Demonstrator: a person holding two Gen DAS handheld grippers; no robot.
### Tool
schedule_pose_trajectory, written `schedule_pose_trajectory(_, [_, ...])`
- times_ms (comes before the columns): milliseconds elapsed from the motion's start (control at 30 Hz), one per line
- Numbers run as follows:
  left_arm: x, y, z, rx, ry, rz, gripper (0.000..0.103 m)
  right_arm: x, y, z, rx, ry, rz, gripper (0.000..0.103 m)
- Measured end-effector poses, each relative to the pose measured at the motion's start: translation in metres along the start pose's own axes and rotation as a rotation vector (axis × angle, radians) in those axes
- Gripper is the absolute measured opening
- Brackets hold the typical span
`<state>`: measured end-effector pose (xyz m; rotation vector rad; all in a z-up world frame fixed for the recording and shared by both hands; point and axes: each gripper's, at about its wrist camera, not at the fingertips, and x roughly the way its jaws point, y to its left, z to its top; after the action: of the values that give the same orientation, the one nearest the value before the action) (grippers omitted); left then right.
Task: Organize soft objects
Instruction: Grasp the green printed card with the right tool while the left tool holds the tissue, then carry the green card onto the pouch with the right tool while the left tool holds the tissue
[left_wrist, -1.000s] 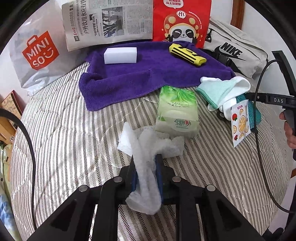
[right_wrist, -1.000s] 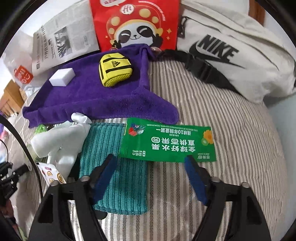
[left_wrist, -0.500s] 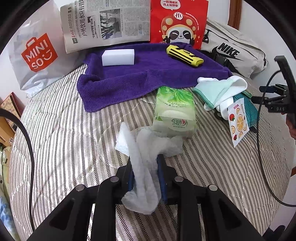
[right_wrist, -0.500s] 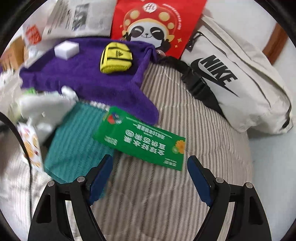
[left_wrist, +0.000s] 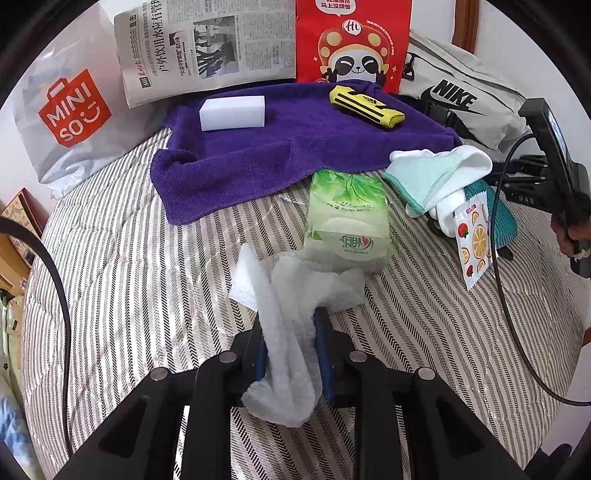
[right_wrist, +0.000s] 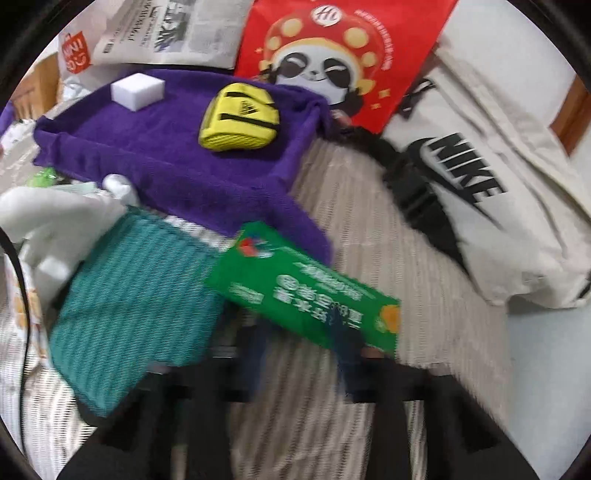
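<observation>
My left gripper is shut on a white tissue pulled from the green tissue pack on the striped bed. A purple towel at the back carries a white sponge and a yellow pouch. White and mint socks lie to the right over a teal cloth. In the blurred right wrist view my right gripper sits at the near edge of a green wet-wipes pack; its jaws look narrowed, and whether they grip the pack is unclear.
A Miniso bag, a newspaper, a red panda bag and a white Nike bag line the back of the bed. A fruit-print sachet lies at the right. Cables trail on both sides.
The right gripper has swung and moved in toward the green wipes pack, and its jaws have narrowed from wide open. The left gripper still holds the tissue, nearly unmoved.
</observation>
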<state>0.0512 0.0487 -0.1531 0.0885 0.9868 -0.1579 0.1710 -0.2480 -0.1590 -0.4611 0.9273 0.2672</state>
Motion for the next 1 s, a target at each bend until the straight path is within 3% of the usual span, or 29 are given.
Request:
schedule_pose_trajectory(133, [0.000, 0.001, 0.000, -0.002, -0.001, -0.001, 0.023, -0.009, 0.001, 0.003, 0.015, -0.017, -0.017, 0.016])
schedule_pose_trajectory(300, [0.000, 0.000, 0.000, 0.003, -0.003, -0.001, 0.023, -0.033, -0.013, 0.011, 0.132, -0.036, 0.123, 0.008])
schedule_pose_trajectory(567, [-0.001, -0.001, -0.001, 0.003, -0.007, -0.009, 0.025, -0.048, -0.013, 0.019, 0.252, 0.006, 0.322, 0.007])
schedule_pose_trajectory(900, [-0.001, 0.000, 0.000, 0.004, -0.006, -0.007, 0.025, -0.023, 0.013, 0.034, 0.170, 0.012, 0.229, 0.010])
schedule_pose_trajectory(1000, [-0.001, -0.001, 0.000, 0.003, -0.005, -0.007, 0.025, -0.018, 0.023, 0.037, 0.117, 0.004, 0.143, 0.016])
